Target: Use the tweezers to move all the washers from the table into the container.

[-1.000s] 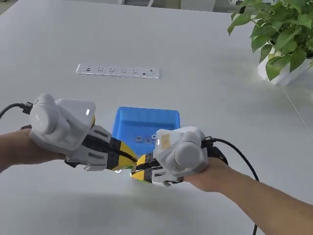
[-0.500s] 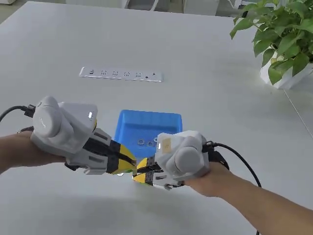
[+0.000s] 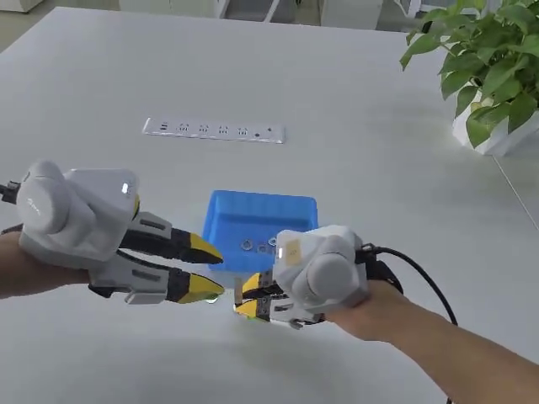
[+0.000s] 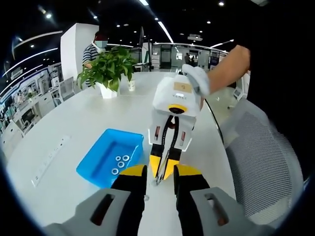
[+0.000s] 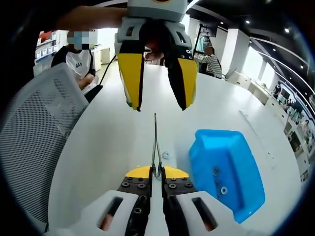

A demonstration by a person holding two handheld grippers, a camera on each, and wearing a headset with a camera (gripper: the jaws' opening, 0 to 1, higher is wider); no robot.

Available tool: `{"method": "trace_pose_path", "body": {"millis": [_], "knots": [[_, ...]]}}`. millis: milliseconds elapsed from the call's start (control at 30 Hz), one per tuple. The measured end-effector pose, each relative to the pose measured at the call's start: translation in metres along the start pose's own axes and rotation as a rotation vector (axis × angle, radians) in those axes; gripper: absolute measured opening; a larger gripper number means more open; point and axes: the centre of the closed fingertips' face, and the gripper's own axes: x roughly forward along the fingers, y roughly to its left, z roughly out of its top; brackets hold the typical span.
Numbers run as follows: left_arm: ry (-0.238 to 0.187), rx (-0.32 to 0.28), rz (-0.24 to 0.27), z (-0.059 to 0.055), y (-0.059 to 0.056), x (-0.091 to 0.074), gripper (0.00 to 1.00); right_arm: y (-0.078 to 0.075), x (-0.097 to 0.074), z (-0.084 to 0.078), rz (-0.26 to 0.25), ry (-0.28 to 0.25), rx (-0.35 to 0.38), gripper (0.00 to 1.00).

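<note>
Thin metal tweezers (image 5: 155, 142) stick forward out of my right gripper (image 5: 156, 173), which is shut on them. Their tips hover just beside a single washer (image 5: 165, 155) lying on the white table. The blue container (image 3: 261, 215) sits just behind both grippers, with several washers (image 3: 246, 245) in it. My left gripper (image 3: 215, 271) faces the right gripper (image 3: 244, 301) from the left with its yellow-tipped jaws open and nothing between them. In the left gripper view the tweezers (image 4: 161, 169) point toward the gap between my open jaws.
A white power strip (image 3: 215, 130) lies farther back on the table (image 3: 362, 151). A potted plant (image 3: 484, 59) stands at the back right corner. A mesh chair (image 5: 34, 128) and people are beyond the table edge.
The left gripper has opened and pulled back to the left, away from the right gripper it was pressed against. The right gripper keeps the tweezers.
</note>
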Motion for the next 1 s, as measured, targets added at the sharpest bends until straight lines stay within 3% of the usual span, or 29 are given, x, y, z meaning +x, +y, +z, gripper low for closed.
{"method": "trace_pose_path", "body": {"millis": [567, 1000], "knots": [[-0.035, -0.067, 0.078, 0.0, 0.006, -0.015, 0.48, -0.009, -0.027, 0.016, -0.013, -0.014, 0.013, 0.07], [-0.046, -0.099, 0.157, 0.001, 0.022, -0.03, 0.7, -0.024, -0.045, 0.033, -0.024, -0.009, 0.007, 0.07]]}}
